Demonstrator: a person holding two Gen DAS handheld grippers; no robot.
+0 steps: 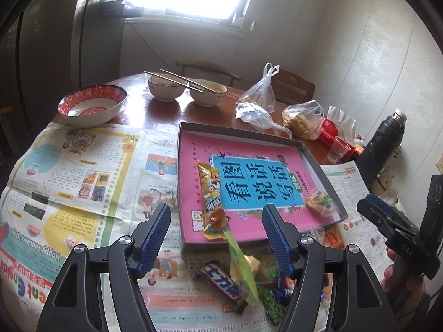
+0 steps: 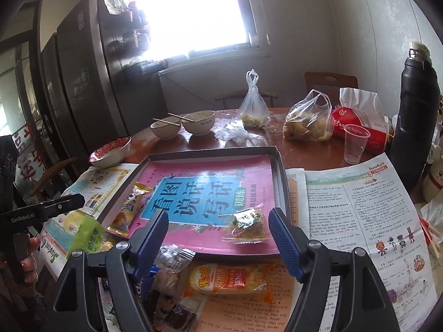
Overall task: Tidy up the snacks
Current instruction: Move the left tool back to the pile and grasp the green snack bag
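Observation:
A shallow dark tray point(image 1: 238, 130) lined with a pink book lies on the newspaper-covered table. In it are a long yellow snack pack point(image 1: 211, 199) at its left side and a small clear-wrapped snack point(image 1: 321, 202) at its right corner. My left gripper point(image 1: 216, 209) hovers open above the tray's near edge, holding nothing. Before the tray lie a chocolate bar point(image 1: 224, 285), a green packet point(image 1: 243, 265) and a pea packet point(image 1: 272, 304). My right gripper point(image 2: 218, 214) is open above the small snack point(image 2: 247, 225). An orange-yellow packet point(image 2: 229, 278) lies below it, outside the tray point(image 2: 210, 150).
Behind the tray stand a red-patterned bowl point(image 1: 91, 105), two bowls with chopsticks point(image 1: 188, 83), tied plastic bags point(image 2: 307, 121), a clear cup point(image 2: 355, 144), a red tissue pack point(image 2: 360, 127) and a black flask point(image 2: 415, 110). A person's hand point(image 1: 398, 276) holds the right gripper's handle.

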